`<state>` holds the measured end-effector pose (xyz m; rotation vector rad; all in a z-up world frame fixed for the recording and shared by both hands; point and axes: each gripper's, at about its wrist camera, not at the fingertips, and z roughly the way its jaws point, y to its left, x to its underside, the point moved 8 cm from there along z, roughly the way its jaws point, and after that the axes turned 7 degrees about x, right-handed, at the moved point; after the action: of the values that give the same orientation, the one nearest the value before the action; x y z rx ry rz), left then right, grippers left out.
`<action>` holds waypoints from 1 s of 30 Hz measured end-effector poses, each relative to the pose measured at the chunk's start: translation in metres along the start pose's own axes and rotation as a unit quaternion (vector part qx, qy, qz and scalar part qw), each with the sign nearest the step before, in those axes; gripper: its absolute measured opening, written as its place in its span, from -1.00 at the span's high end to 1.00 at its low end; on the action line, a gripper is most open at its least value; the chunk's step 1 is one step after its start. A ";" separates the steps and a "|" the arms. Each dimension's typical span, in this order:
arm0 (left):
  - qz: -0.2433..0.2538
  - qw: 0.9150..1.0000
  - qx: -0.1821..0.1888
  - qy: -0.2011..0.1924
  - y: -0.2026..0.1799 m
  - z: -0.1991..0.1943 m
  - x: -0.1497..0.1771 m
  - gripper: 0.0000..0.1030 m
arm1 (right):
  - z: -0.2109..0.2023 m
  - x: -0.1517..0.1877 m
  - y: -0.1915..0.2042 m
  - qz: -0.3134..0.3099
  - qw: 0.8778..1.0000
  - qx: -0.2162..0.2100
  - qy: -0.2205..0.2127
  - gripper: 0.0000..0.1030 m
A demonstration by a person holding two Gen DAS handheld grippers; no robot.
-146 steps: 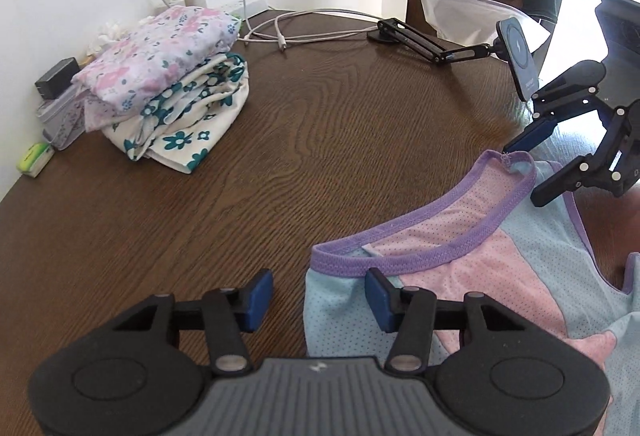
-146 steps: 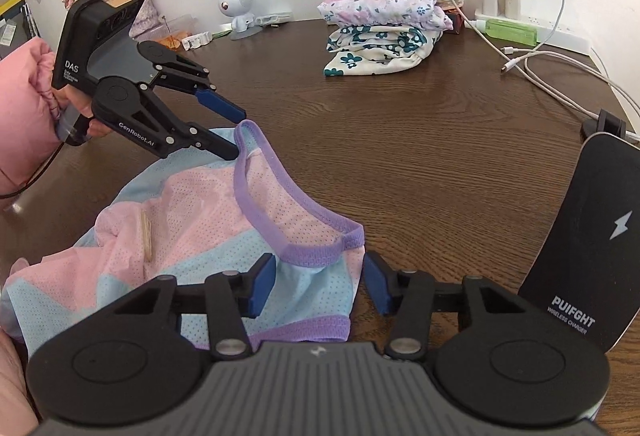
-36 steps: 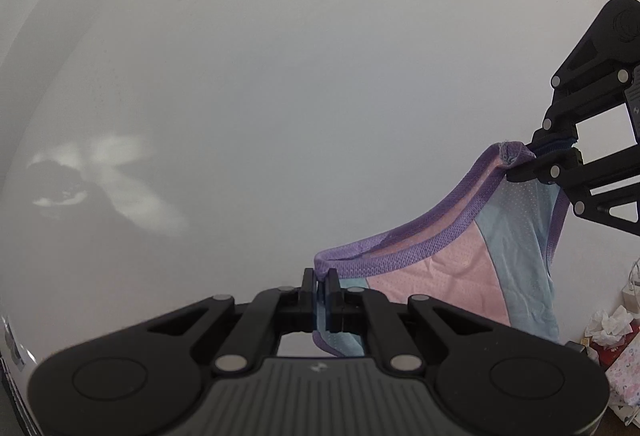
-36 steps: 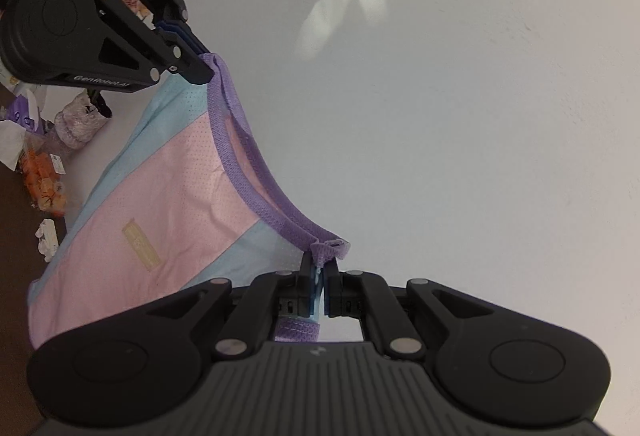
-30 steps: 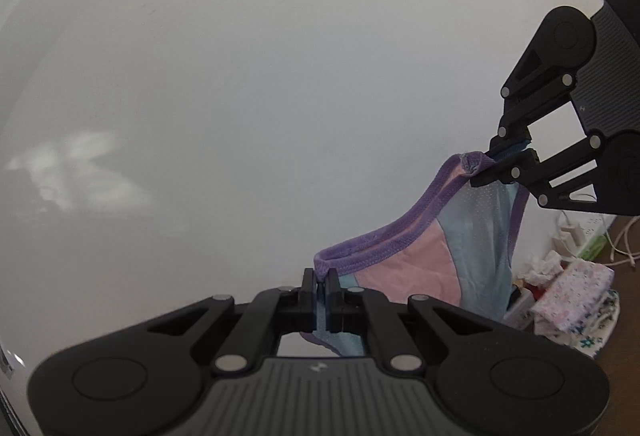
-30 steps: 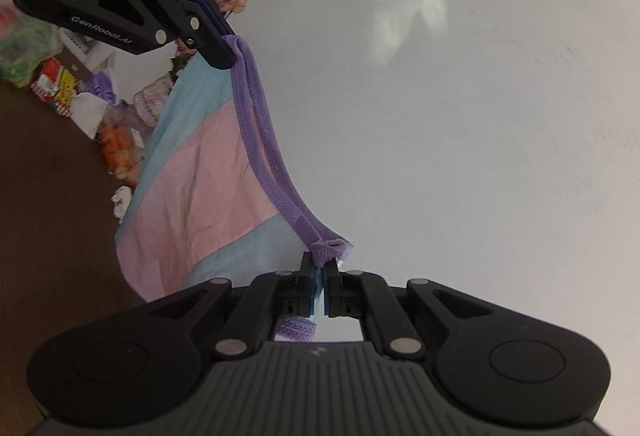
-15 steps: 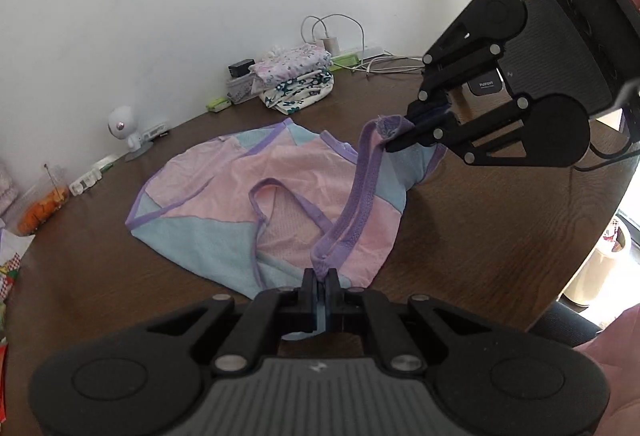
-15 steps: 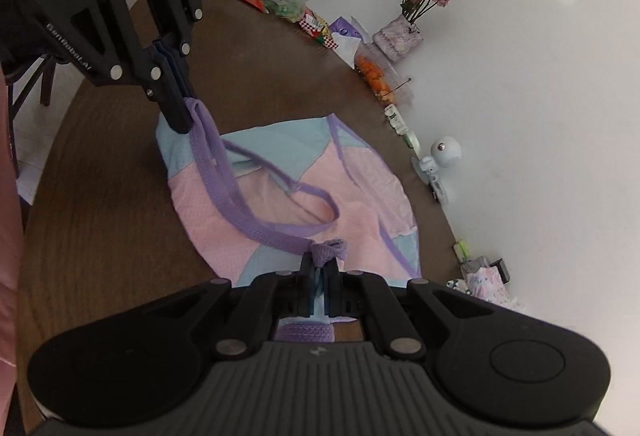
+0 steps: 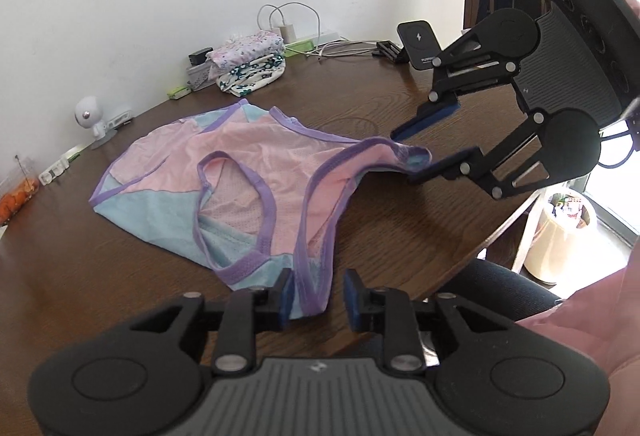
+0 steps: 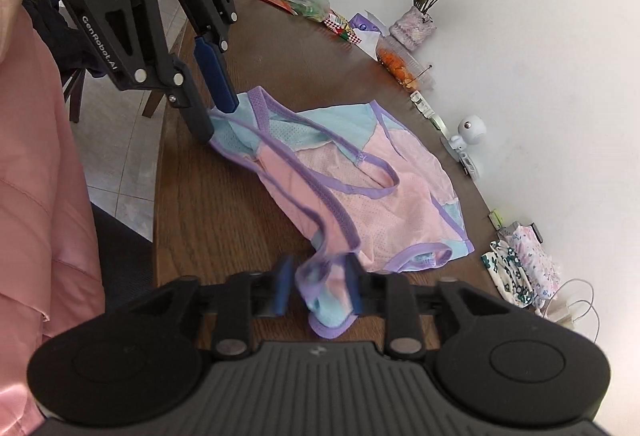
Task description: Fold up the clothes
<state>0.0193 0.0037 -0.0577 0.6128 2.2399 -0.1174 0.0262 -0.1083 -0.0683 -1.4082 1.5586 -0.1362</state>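
A pink and light-blue mesh tank top with purple trim (image 9: 248,172) lies spread on the brown wooden table (image 9: 400,224); it also shows in the right wrist view (image 10: 384,204). My left gripper (image 9: 318,294) is open, with one shoulder strap lying loose between its fingers near the table's front edge. My right gripper (image 10: 318,286) is open too, the other strap bunched and slack between its fingers. Each gripper shows in the other's view: the right one (image 9: 416,156) and the left one (image 10: 214,120).
A stack of folded floral clothes (image 9: 250,66) sits at the far side by chargers and cables (image 9: 288,28). A phone stand (image 9: 420,44), a small white camera (image 9: 90,116), snacks and a flower vase (image 10: 416,24) line the wall. A chair (image 9: 500,288) stands below the table's edge.
Both grippers lowered the top from mid-air onto the table, then opened. The straps they pinched now lie slack between the open fingers.
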 end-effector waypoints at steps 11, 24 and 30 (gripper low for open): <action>-0.046 0.998 0.002 -0.035 0.062 -0.008 -0.040 -0.10 | 0.006 0.013 -0.062 0.311 0.950 -0.022 0.022 0.02; -0.068 0.995 -0.056 0.048 0.140 0.110 -0.082 0.27 | 0.061 0.033 -0.119 0.376 0.924 0.031 0.064 0.04; -0.086 0.994 -0.027 0.060 0.148 0.126 -0.081 0.58 | 0.140 0.041 -0.161 0.397 0.913 0.011 0.095 0.19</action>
<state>0.2196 0.0675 -0.0682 0.4062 2.4018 -0.1089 0.2425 -0.1215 -0.0580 -0.6632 2.1662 0.2095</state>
